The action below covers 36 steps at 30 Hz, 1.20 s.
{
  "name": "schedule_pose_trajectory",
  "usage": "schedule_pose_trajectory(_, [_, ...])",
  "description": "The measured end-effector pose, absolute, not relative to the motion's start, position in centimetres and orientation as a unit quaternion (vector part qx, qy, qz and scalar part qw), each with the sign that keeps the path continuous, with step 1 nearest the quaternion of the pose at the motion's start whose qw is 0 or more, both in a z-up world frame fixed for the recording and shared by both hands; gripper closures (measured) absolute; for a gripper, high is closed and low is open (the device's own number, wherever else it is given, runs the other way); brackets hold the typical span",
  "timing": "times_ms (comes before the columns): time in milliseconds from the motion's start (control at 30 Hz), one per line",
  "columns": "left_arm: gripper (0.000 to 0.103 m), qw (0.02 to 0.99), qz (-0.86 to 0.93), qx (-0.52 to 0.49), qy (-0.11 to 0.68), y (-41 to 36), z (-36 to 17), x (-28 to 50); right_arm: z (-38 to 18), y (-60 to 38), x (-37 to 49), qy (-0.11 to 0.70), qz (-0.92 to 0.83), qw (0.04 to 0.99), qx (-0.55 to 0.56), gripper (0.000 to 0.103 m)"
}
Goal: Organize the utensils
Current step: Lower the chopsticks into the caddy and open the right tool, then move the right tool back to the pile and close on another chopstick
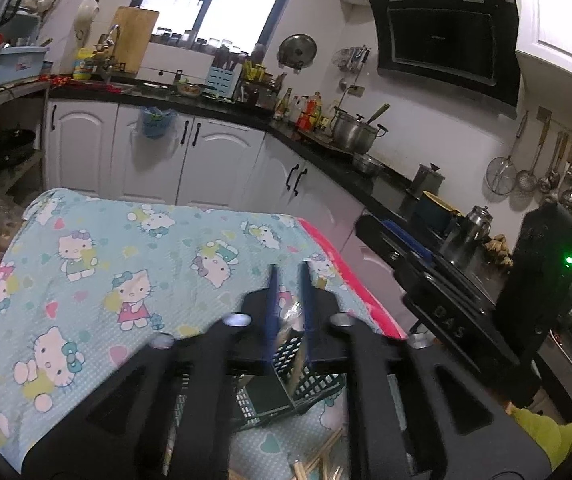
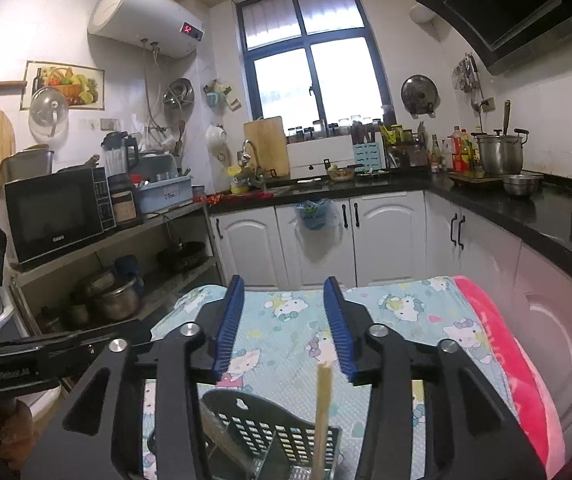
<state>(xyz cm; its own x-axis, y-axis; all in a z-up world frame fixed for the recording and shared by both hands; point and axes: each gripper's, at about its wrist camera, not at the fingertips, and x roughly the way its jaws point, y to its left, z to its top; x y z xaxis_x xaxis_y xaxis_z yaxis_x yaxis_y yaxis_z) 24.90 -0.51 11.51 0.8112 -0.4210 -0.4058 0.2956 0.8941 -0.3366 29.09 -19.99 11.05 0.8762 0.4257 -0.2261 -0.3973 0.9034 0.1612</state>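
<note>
Your right gripper (image 2: 283, 320) stood spread above the black perforated utensil holder (image 2: 269, 436), its blue pads apart and pressing on nothing; just below and a little right of its fingertips a pale wooden chopstick (image 2: 323, 412) stood upright in the holder, clear of both pads, so that piece looked already delivered; your left gripper (image 1: 290, 304) was only narrowly parted, and something pale and glinting, perhaps a wrapped utensil, showed in the slit between its pads, though you could not tell from this view whether the pads pressed on it; the same holder sat directly beneath those fingers; nearer to you, under the left gripper's body, a loose heap of wooden chopsticks (image 1: 320, 462) lay on the cartoon-cat tablecloth (image 1: 97, 264); judged from that, you were partway through: one stick stood in the holder, while the heap remained to be moved.
</note>
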Motion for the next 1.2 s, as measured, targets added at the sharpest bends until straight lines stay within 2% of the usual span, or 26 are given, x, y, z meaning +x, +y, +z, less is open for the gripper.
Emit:
schedule_pose_trajectory(33, [0.072, 0.944, -0.187, -0.131, 0.239, -0.4, 11.6, 24.7, 11.1, -20.3, 28.9, 0.131, 0.213, 0.967, 0.056, 0.058])
schedule_pose_trajectory(133, [0.066, 0.945, -0.179, -0.138, 0.234, 0.1, 12.0, 24.2, 10.9, -20.7, 28.3, 0.145, 0.202, 0.967, 0.046, 0.053])
schedule_pose_trajectory(167, [0.057, 0.947, -0.176, -0.138, 0.231, 0.2, 12.1, 23.9, 10.9, -20.9, 28.1, 0.149, 0.2, 0.967, 0.045, 0.052])
schedule_pose_trajectory(300, [0.037, 0.951, -0.169, -0.14, 0.216, 0.5, 13.0, 22.7, 10.7, -21.9, 26.7, 0.161, 0.191, 0.968, 0.039, 0.046])
schedule_pose_trajectory(367, [0.023, 0.952, -0.169, -0.145, 0.209, 0.7, 13.4, 22.2, 10.7, -22.2, 26.0, 0.168, 0.19, 0.967, 0.035, 0.043])
schedule_pose_trajectory(433, [0.016, 0.955, -0.164, -0.15, 0.199, 0.8, 13.8, 21.5, 10.8, -22.5, 25.3, 0.169, 0.187, 0.967, 0.029, 0.038])
schedule_pose_trajectory(533, [0.011, 0.958, -0.157, -0.152, 0.188, 0.9, 14.2, 20.7, 10.8, -22.9, 24.2, 0.172, 0.186, 0.967, 0.021, 0.034])
schedule_pose_trajectory(700, [0.011, 0.957, -0.152, -0.165, 0.182, 1.4, 14.3, 19.4, 11.1, -23.4, 22.7, 0.18, 0.189, 0.965, 0.015, 0.029])
schedule_pose_trajectory(1200, [0.011, 0.953, -0.127, -0.186, 0.203, 3.4, 11.3, 16.0, 8.9, -23.0, 18.3, 0.213, 0.219, 0.952, -0.004, 0.028])
